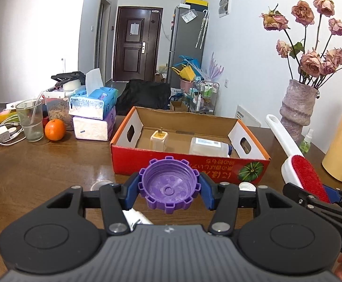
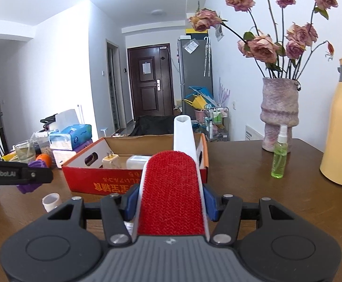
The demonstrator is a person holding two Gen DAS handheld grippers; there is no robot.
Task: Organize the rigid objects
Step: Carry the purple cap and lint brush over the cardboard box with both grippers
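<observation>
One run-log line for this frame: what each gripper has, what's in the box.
left gripper: shut on purple cap | right gripper: shut on lint brush | cardboard box: charger, clear bottle

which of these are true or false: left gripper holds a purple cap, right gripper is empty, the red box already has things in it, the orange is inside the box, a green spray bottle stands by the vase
1. The left gripper holds a purple cap. True.
2. The right gripper is empty. False: it is shut on a lint brush with a red pad.
3. The red box already holds things. True: a charger plug and a clear bottle lie inside.
4. The orange is inside the box. False: it sits on the table, left of the box.
5. A green spray bottle stands by the vase. True.
</observation>
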